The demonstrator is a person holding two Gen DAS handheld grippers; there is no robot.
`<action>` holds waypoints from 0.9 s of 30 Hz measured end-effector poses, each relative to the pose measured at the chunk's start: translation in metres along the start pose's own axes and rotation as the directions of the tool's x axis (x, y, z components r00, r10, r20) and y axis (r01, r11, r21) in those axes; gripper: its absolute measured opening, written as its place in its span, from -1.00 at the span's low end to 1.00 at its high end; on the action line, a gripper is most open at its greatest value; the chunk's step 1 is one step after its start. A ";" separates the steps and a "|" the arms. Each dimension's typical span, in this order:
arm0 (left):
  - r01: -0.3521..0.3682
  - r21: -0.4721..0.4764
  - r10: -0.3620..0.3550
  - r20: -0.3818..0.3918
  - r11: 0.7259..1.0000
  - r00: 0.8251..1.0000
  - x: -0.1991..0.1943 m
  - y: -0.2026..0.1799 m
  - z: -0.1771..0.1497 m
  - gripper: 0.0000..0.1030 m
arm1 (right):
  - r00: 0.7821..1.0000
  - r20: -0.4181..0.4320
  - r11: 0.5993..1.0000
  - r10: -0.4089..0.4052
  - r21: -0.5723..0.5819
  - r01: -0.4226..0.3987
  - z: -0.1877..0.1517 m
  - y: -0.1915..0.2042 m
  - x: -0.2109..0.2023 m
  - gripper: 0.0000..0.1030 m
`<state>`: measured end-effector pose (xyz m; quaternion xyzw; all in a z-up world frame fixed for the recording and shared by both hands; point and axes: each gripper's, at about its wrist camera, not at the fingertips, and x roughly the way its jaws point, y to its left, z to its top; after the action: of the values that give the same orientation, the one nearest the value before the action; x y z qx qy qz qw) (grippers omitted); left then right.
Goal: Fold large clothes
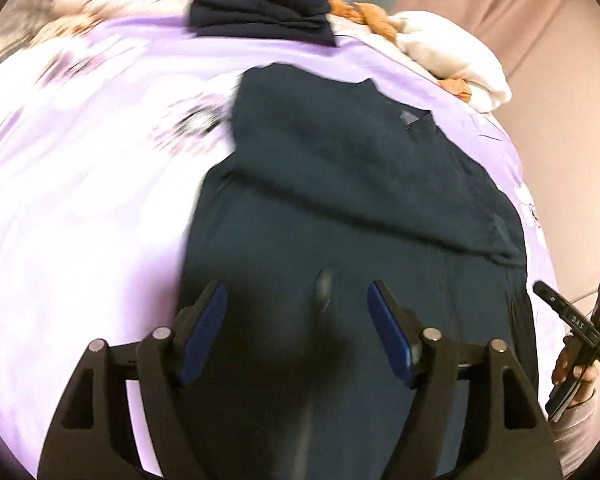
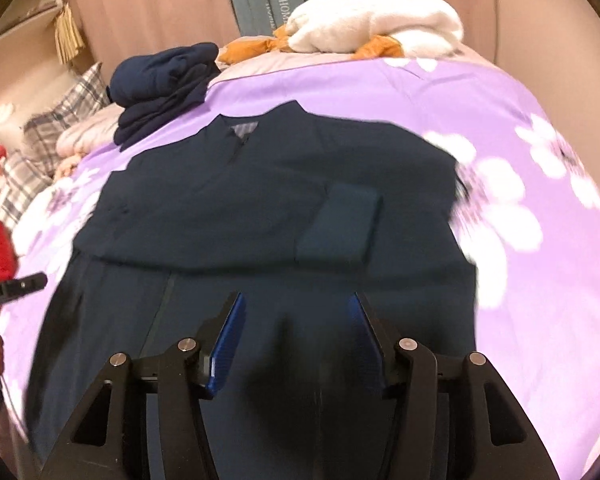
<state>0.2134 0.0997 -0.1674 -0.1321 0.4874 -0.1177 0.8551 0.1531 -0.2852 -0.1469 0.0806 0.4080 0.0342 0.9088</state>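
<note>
**Both tools open over the dark garment on the bed**

Left tool [image 1: 296, 292]: jaws wide apart, nothing between the blue pads [image 1: 202, 336], hovering over the lower part of the garment. Right tool [image 2: 296, 304]: jaws also apart, narrower gap, nothing pinched, fabric only below it.

Dark navy garment [image 2: 260, 208] lies flat on the bed, on the purple floral bedspread [image 2: 480, 100]. Collar end is far from the cameras; neckline shows a V opening with a small grey label [image 2: 242, 130]. Upper part looks folded across the body: a straight cloth edge runs sideways over the middle. One rectangular patch, likely a pocket [image 2: 340, 226], sits on the right side in the right wrist view. A vertical seam runs down the near section. Near hem is hidden under the tools.

Behind the collar: folded navy stack [image 2: 164, 80], then white plush item [image 2: 376, 18] with orange cloth [image 2: 256, 50] beside it. Plaid pillow [image 2: 60, 120] at far left.

Left wrist view is motion-blurred; a hand [image 1: 576, 368] holding the other device shows at the right edge.
</note>
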 end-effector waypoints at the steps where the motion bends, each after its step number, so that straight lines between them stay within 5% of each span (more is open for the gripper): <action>1: -0.002 -0.015 0.002 -0.001 1.000 1.000 -0.006 0.007 -0.011 0.47 | 1.000 -0.008 1.000 0.004 0.014 -0.004 -0.009 -0.004 -0.007 0.19; 9: 0.035 -0.178 -0.041 -0.031 0.983 0.999 -0.037 0.051 -0.083 0.47 | 0.999 -0.044 0.984 0.025 0.175 -0.017 -0.063 -0.032 -0.038 0.30; 15: 0.137 -0.270 -0.150 -0.026 0.953 0.988 -0.048 0.066 -0.112 0.47 | 0.999 -0.032 0.959 0.035 0.282 -0.025 -0.091 -0.049 -0.057 0.31; 27: 0.353 -0.347 -0.388 -0.037 0.869 0.921 -0.057 0.075 -0.136 0.55 | 0.995 -0.018 0.879 0.095 0.470 -0.076 -0.137 -0.080 -0.076 0.33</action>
<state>0.0731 0.1737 -0.2139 -0.3596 0.5100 -0.2023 0.7548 0.0004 -0.3575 -0.1945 0.3149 0.4187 -0.0237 0.8514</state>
